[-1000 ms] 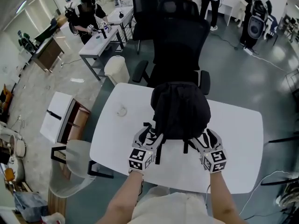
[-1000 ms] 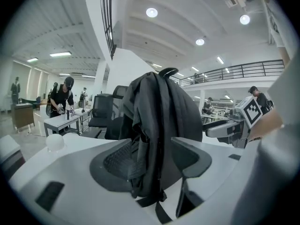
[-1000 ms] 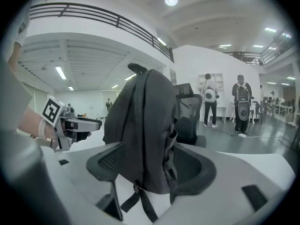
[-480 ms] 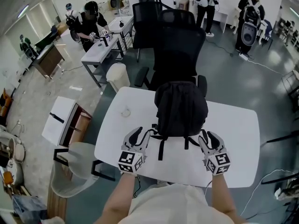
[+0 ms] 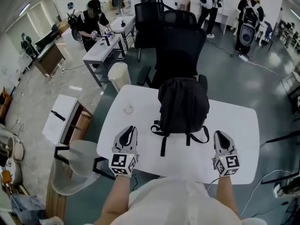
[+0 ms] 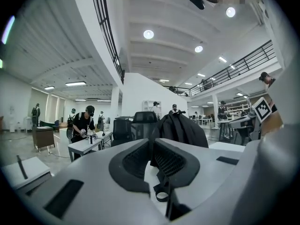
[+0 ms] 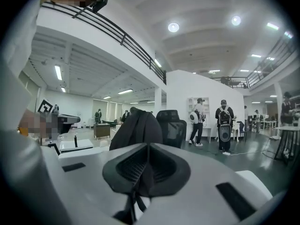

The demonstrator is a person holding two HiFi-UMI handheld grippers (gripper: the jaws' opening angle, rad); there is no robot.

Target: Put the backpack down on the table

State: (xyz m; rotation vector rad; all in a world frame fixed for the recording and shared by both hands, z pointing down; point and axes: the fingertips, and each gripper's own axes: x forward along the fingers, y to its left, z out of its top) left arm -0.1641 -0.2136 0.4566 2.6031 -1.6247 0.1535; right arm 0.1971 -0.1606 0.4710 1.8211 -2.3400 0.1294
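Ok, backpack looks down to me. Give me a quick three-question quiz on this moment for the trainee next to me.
1. True or false: the right gripper is clamped on a strap of the black backpack.
2. What stands directly behind the backpack, past the far edge of the white table? A) a black office chair B) a cardboard box C) a ladder
3. On what do the backpack's loose straps rest?
Key: 1 false: its jaws are together on nothing, clear of the backpack. 2 A. 3 the white table, on the side nearest the person.
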